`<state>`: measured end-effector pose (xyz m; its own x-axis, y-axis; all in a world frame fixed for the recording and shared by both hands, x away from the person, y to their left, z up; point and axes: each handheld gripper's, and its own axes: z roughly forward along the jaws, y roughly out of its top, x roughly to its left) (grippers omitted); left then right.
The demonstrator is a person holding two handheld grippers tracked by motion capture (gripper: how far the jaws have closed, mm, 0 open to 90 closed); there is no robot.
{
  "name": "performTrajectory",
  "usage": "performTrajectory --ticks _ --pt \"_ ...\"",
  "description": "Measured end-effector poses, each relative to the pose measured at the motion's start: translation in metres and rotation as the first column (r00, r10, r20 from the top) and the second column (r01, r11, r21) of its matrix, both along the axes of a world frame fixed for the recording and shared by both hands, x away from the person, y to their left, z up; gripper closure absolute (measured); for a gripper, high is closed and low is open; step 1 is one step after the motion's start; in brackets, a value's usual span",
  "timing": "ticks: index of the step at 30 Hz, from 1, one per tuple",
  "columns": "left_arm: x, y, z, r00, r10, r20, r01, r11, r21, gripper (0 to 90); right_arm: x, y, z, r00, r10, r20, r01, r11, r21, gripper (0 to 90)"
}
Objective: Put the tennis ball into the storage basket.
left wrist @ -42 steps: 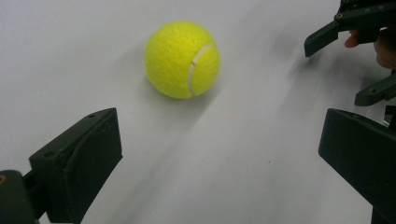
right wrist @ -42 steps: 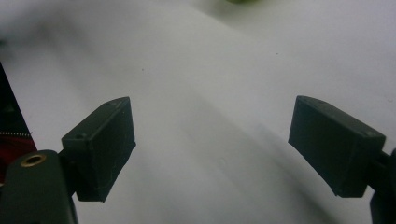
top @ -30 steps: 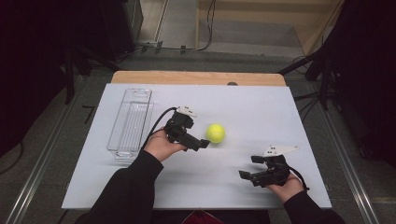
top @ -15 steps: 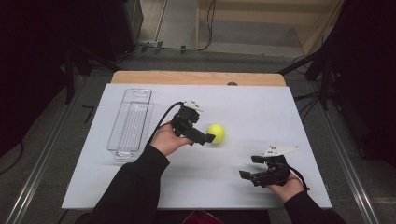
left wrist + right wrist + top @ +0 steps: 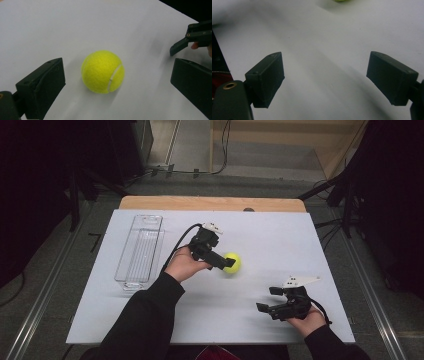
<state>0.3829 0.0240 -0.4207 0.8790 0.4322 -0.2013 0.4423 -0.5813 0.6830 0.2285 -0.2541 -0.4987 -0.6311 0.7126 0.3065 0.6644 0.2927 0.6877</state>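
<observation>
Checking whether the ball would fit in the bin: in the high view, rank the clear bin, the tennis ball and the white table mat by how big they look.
1. White table mat, by far the largest.
2. Clear bin, long and narrow.
3. Tennis ball, smallest; it looks slightly narrower than the bin.

Worktop [image 5: 260,227]: pale, white-topped, with a wooden strip along its far edge.
Tennis ball [image 5: 232,263]: yellow-green, resting on the worktop near the middle.
Clear tray [image 5: 139,251]: long and transparent, lying lengthwise on the left part, well apart from the ball; seemingly empty, though the glare makes this uncertain.
</observation>
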Motion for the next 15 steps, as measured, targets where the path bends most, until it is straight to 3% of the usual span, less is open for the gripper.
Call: performTrajectory --ticks 15 --pt "0.011 -0.027 -0.012 1.0 -0.002 0.007 0.002 0.9994 0.035 1.4 0.0 0.001 -0.001 1.0 0.009 -0.002 -0.009 1.0 -0.004 12.7"
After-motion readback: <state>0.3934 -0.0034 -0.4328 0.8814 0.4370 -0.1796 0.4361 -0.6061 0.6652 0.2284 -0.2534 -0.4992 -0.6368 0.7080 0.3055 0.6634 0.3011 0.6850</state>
